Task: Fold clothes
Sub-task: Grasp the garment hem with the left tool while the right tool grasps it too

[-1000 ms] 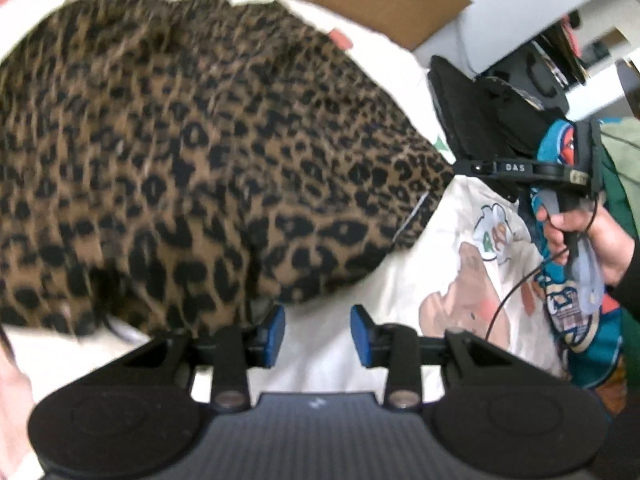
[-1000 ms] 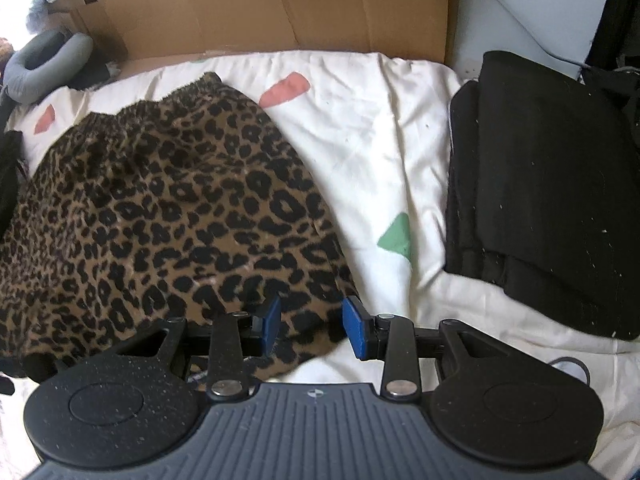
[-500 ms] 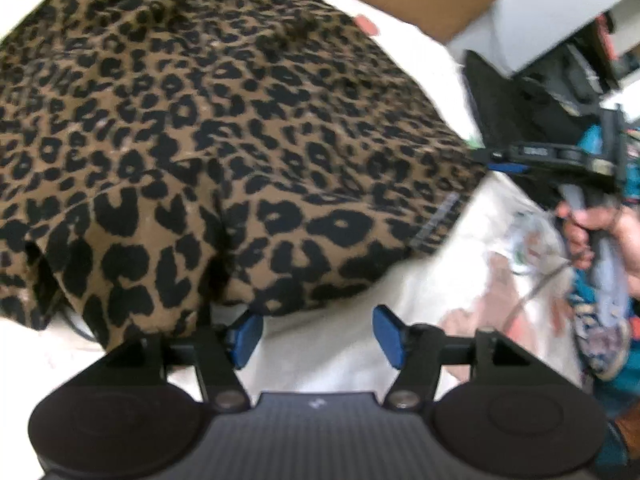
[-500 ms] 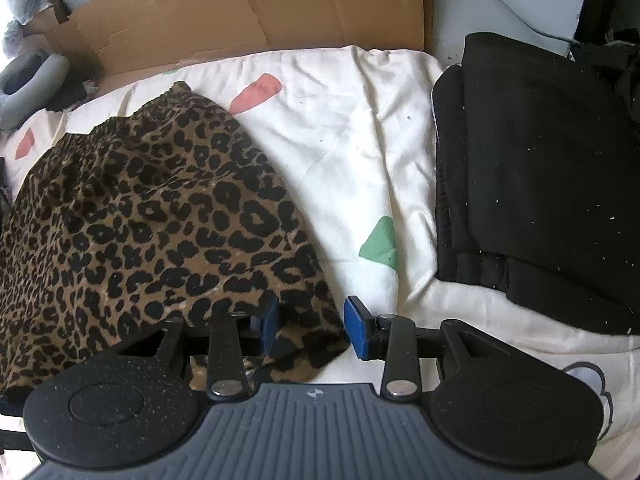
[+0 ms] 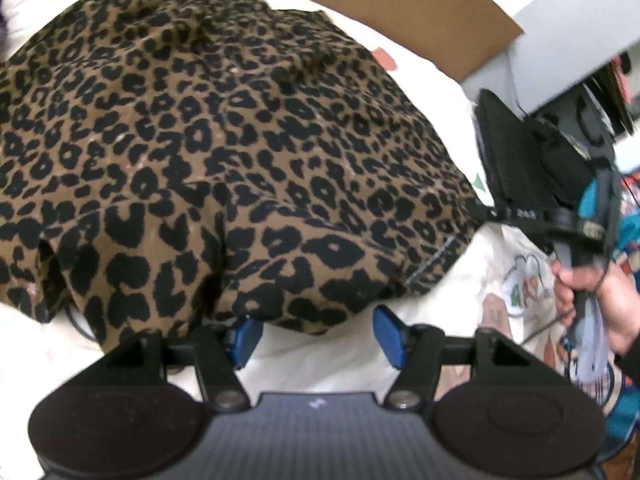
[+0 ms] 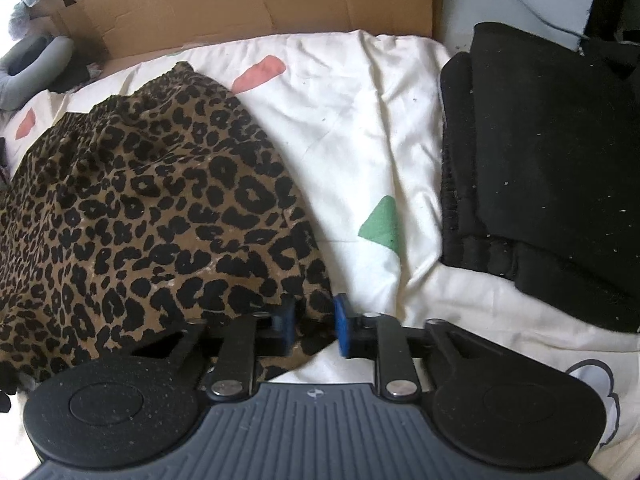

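Note:
A leopard-print skirt (image 5: 248,152) lies spread on the white sheet (image 6: 360,120). My left gripper (image 5: 318,336) is open at the skirt's near hem. The hem's edge sags just above the gap, and neither blue pad presses it. My right gripper (image 6: 314,320) is at the skirt's (image 6: 152,208) near right corner, jaws closing. A bunch of the print fabric fills the narrow gap between its blue pads. In the left wrist view the right gripper (image 5: 494,214) meets that same corner, with a person's hand (image 5: 596,296) on its handle.
Folded black clothes (image 6: 552,152) lie on the sheet to the right of the skirt. A flat cardboard sheet (image 6: 260,0) leans behind the bed, with a grey neck pillow (image 6: 32,64) at the far left. A cartoon-print cloth (image 5: 520,292) lies at the near right.
The left jaws have spread wider and come closer to the hem. The right gripper has sunk onto the skirt's corner and its jaws have narrowed around the fabric.

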A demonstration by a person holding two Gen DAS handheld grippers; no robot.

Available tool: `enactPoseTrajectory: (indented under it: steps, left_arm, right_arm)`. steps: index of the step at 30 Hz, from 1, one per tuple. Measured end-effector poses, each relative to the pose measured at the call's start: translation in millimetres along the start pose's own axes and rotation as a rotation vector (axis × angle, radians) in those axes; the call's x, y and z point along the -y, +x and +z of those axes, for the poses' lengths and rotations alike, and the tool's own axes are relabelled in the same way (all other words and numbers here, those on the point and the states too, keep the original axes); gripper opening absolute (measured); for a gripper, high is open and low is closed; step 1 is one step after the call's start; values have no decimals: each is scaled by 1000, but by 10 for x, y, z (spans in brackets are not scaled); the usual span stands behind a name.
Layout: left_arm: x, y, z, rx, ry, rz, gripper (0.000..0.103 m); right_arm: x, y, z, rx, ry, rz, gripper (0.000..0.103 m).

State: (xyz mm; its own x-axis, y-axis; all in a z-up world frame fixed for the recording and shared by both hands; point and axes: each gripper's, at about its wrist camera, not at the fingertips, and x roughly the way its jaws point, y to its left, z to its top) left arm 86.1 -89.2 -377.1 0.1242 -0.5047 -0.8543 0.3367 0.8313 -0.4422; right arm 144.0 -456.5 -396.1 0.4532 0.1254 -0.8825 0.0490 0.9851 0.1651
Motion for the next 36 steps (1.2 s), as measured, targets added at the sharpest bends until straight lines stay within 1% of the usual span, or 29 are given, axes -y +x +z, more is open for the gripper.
enactPoseTrajectory:
  steps: [4,7,10,13,15,17,19,21,23,24,25,26,29,31,32,33,35,36]
  left_arm:
    - [-31,8,2,2,-63,15,64]
    - [9,-6,9,13,-70,33,64]
    - [7,-9,3,32,-68,68,64]
    - [-59,-71,-3,55,-95,108,57]
    - [-116,-133,1,75,-121,116,52]
    - [-161,-196,12,99,-130,122,51]
    - [-217,-251,19,120,-147,131,46]
    - [-284,-259,31,121,-182,119,33]
    - [-330,-242,38,117,-208,113,29]
    - [-346,-235,39,117,-216,104,29]
    - [-358,-228,40,117,-223,96,29]
    - [-363,-229,40,120,-229,88,29]
    - [-421,-267,47,138,-279,43,29]
    - [-458,-298,51,146,-312,15,29]
    - [-469,-304,53,143,-316,12,28]
    - [-475,-302,49,132,-314,15,19]
    - [-490,-308,30,102,-307,25,11]
    - [-490,-320,10,90,-299,26,11]
  right_arm:
    - [52,-44,-12,22,64,11,15]
    - [75,-70,-18,37,104,22,15]
    - [73,-74,-35,43,118,39,17]
    - [66,-87,-48,55,127,46,17]
    - [76,-99,-54,65,142,55,18]
    - [88,-102,-60,70,154,62,18]
    - [113,-95,-66,73,163,67,20]
    - [173,-70,-86,69,192,69,21]
    - [250,-33,-119,62,238,75,23]
    - [282,-15,-140,59,259,81,26]
    - [305,1,-158,57,275,88,26]
    - [326,17,-173,56,288,96,31]
    - [373,57,-189,54,324,124,32]
    - [394,67,-191,54,346,154,27]
    - [397,68,-186,50,348,159,18]
    - [392,66,-178,45,342,158,4]
    - [398,35,-162,44,337,165,3]
    - [402,10,-148,47,332,168,3]
